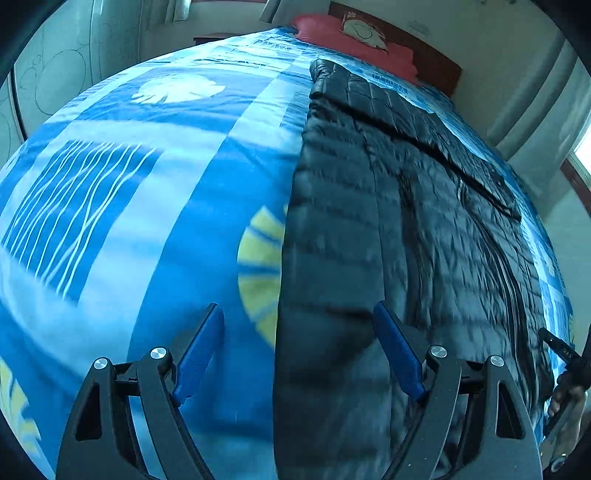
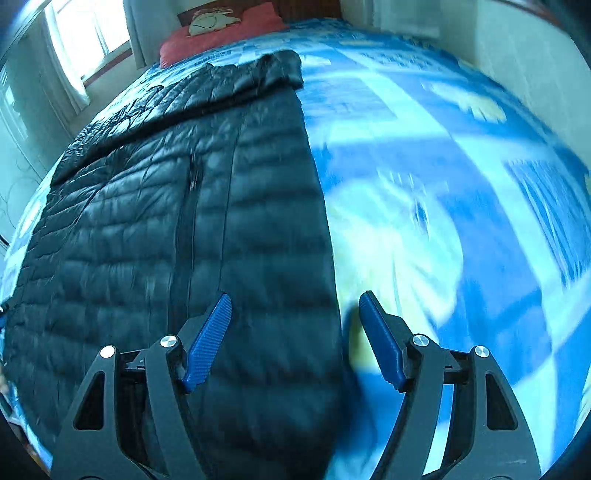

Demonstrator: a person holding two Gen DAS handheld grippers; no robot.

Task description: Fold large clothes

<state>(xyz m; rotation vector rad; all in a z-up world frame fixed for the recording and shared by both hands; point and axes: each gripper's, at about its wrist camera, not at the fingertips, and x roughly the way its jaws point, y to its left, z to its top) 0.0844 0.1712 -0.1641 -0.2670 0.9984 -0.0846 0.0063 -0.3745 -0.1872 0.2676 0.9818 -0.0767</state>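
A black quilted puffer jacket (image 1: pixel 388 206) lies flat along the bed, its sleeve folded across the top. My left gripper (image 1: pixel 297 314) is open and empty above the jacket's left edge, one finger over the bedspread, one over the jacket. In the right wrist view the jacket (image 2: pixel 184 229) fills the left half. My right gripper (image 2: pixel 295 306) is open and empty above the jacket's right edge, its left finger over the jacket, its right finger over the bedspread.
The bed has a blue patterned bedspread (image 1: pixel 129 192), which also shows in the right wrist view (image 2: pixel 461 184). A red pillow (image 1: pixel 354 37) lies at the headboard. A window (image 2: pixel 81 33) and curtains are beside the bed. The other gripper's edge (image 1: pixel 565 365) shows at right.
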